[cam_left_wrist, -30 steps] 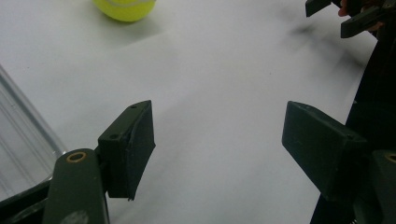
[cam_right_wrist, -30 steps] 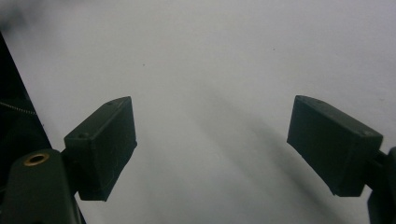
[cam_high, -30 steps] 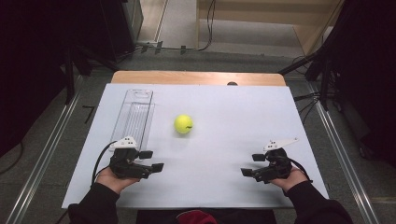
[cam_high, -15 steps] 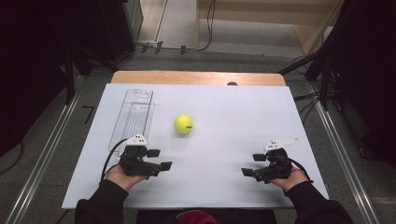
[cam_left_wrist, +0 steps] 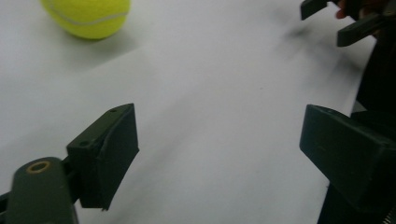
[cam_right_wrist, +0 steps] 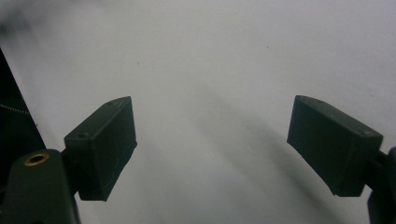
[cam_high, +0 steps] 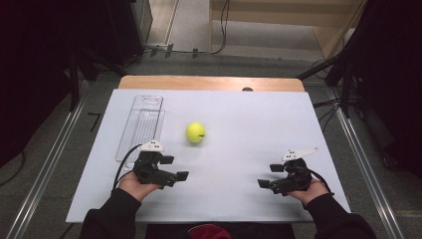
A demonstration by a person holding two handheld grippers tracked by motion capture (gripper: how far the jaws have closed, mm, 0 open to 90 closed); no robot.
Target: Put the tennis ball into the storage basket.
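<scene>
The yellow tennis ball lies on the white sheet covering the bench, near the left tool and well apart from the right tool. The left tool's jaws have just been opening with nothing between them; the right tool is likewise released and empty. A clear plastic tray (probably empty, though glare hides its floor) lies left of the ball. Bare sheet separates ball and left tool.

This is looking like a lab or recording studio. Black cables are trailing over the grey floor around a white-covered wooden counter, with metal rails running alongside.
</scene>
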